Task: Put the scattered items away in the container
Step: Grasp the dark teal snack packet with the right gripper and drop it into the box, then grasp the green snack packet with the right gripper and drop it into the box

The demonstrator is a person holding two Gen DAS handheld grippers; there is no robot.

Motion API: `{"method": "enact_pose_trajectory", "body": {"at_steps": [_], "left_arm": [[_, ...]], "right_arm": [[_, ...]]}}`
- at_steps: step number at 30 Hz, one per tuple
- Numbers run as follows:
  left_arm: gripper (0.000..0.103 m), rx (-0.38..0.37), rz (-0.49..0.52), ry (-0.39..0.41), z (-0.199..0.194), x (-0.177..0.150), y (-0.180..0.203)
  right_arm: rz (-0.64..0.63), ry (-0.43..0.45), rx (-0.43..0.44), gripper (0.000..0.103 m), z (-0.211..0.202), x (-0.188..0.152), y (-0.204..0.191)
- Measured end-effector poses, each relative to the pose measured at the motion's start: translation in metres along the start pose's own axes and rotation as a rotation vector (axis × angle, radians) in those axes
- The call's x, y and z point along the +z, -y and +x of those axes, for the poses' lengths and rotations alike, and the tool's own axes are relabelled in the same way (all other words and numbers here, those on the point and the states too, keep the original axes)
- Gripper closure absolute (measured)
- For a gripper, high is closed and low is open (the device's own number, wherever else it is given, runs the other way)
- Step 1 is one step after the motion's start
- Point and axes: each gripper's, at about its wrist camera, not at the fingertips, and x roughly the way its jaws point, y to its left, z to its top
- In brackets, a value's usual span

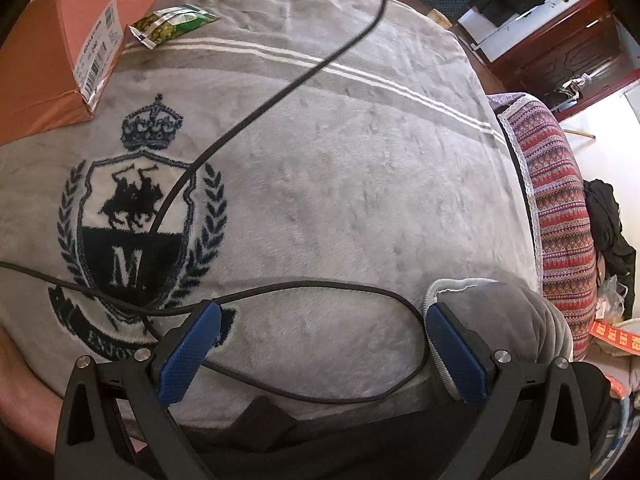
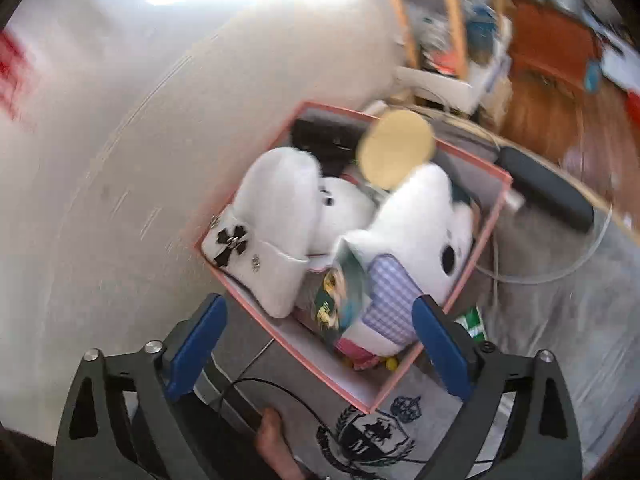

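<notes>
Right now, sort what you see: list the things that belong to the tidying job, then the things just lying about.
Belongs to the job:
- pink box, the container
- white plush toys in it
- white slipper in it
- green snack packet on the blanket beside the box

Just lying about:
- grey blanket
- black cable
- patterned cushion
- white cord
</notes>
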Motion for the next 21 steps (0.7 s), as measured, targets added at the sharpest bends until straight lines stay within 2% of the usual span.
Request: {"method": "enact_pose_trajectory", "body": {"at_steps": [2, 3, 5, 8, 10, 13, 16, 19, 21], "left_arm": [[0.0, -0.003, -0.001, 0.0, 0.0, 0.0, 0.0], [0.0, -0.004, -0.001, -0.001, 0.0, 0.0, 0.0], [0.0, -0.009, -0.002, -0.005, 0.001, 0.0, 0.0], [0.0, -0.014, -0.003, -0.014, 0.003, 0.0, -0.001], [0.0, -0.015, -0.005, -0.019, 0.005, 0.0, 0.0], [0.0, -0.015, -0.007, -0.031, 0.009, 0.001, 0.0], [0.0, -0.011, -0.009, -0.048, 0.015, 0.001, -0.001], [0.0, -0.002, -0.011, -0.066, 0.021, 0.0, -0.002], [0.0, 0.005, -0.014, -0.077, 0.025, 0.001, -0.002]], "right_arm": [[0.017, -0.004, -0.004, 0.019, 0.005, -0.004, 0.008], [0.046, -0.007, -0.02, 0.021, 0.008, -0.009, 0.018], [0.125, -0.019, -0.067, 0.03, 0.018, -0.009, 0.048], [0.361, -0.04, -0.124, 0.039, 0.035, -0.04, 0.118], [0.51, -0.048, -0.125, 0.041, 0.047, -0.067, 0.16], [0.699, -0.061, -0.043, 0.043, 0.08, -0.107, 0.208], [0.814, -0.041, 0.08, 0.045, 0.116, -0.129, 0.233], [0.867, -0.004, 0.168, 0.045, 0.147, -0.134, 0.245], [0.862, 0.032, 0.178, 0.052, 0.151, -0.131, 0.249]]}}
